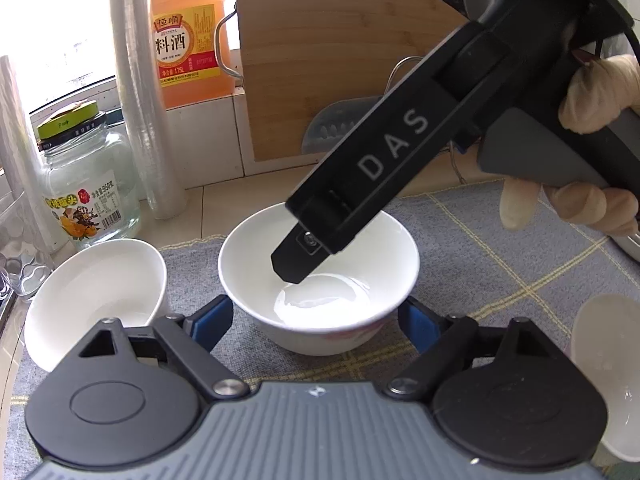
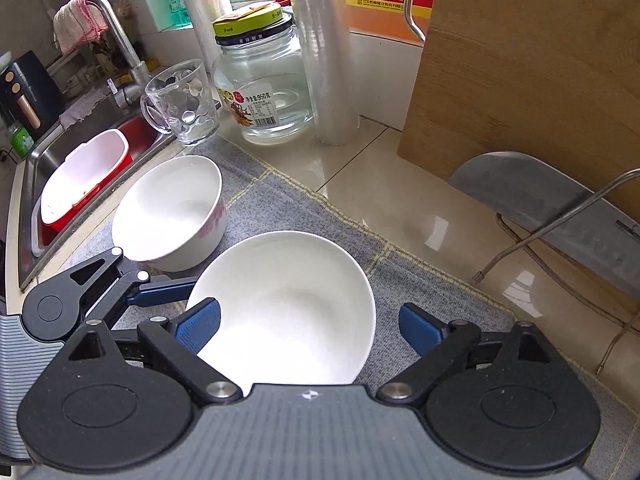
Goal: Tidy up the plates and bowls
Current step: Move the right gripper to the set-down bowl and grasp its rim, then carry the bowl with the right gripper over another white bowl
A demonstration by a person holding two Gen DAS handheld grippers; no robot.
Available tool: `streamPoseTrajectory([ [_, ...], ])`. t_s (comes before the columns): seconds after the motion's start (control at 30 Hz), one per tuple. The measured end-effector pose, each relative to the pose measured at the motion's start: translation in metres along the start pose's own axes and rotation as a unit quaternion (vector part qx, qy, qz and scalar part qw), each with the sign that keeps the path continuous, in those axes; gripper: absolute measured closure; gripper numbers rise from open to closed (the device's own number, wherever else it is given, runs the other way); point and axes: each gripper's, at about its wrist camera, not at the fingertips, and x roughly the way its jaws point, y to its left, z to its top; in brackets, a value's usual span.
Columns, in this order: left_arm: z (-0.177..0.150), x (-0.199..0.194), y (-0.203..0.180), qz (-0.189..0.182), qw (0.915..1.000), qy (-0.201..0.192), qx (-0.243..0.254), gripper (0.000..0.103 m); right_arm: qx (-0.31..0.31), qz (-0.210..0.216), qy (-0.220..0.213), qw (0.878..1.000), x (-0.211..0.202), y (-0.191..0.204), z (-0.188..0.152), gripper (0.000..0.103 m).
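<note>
At centre frame, the left gripper (image 1: 316, 322) straddles a white bowl (image 1: 320, 276), jaws wide, pads apart from it; the right gripper (image 2: 310, 326) reaches inside, jaws open.

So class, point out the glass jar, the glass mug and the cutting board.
Glass jar (image 2: 266, 92): right wrist view, on its label.
Glass mug (image 2: 186, 106): right wrist view, on its dimpled wall.
Cutting board (image 2: 532, 80): right wrist view, on its bare wooden face.
</note>
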Motion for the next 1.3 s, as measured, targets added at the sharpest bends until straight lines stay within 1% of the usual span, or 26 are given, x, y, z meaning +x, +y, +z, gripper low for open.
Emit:
streamPoseTrajectory([
  [0.13, 0.001, 0.000, 0.000, -0.003, 1.0000, -0.001, 0.001, 0.014, -0.002, 0.003, 0.004, 1.000, 0.006, 0.000, 0.001, 0.006],
  [0.17, 0.001, 0.000, 0.000, -0.004, 1.0000, -0.001, 0.001, 0.014, -0.002, 0.004, 0.005, 1.000, 0.006, -0.001, 0.002, 0.008],
  [0.47, 0.002, 0.000, -0.001, 0.000, 1.0000, -0.002, 0.009, 0.014, 0.005, 0.022, 0.008, 1.000, 0.012, -0.002, 0.002, 0.015],
  [0.57, 0.002, 0.000, -0.001, 0.000, 1.0000, 0.000, 0.008, 0.014, 0.007, 0.030, 0.008, 0.999, 0.012, -0.002, 0.001, 0.015],
  [0.73, 0.002, 0.000, -0.001, 0.002, 0.9999, 0.000, 0.011, 0.014, 0.008, 0.027, 0.004, 1.000, 0.013, -0.002, 0.001, 0.015],
  [0.93, 0.001, -0.001, 0.000, 0.001, 0.9999, 0.001, 0.010, 0.014, 0.016, 0.037, -0.002, 0.999, 0.013, -0.004, 0.002, 0.016],
  [1.03, 0.001, -0.001, 0.000, 0.000, 0.9999, 0.003, 0.012, 0.014, 0.013, 0.034, -0.001, 0.999, 0.012, -0.002, 0.002, 0.016],
  [1.3, 0.006, -0.011, -0.002, -0.004, 0.9998, 0.009, 0.020, 0.014, 0.015, 0.039, -0.003, 0.999, 0.005, 0.002, -0.001, 0.016],
])
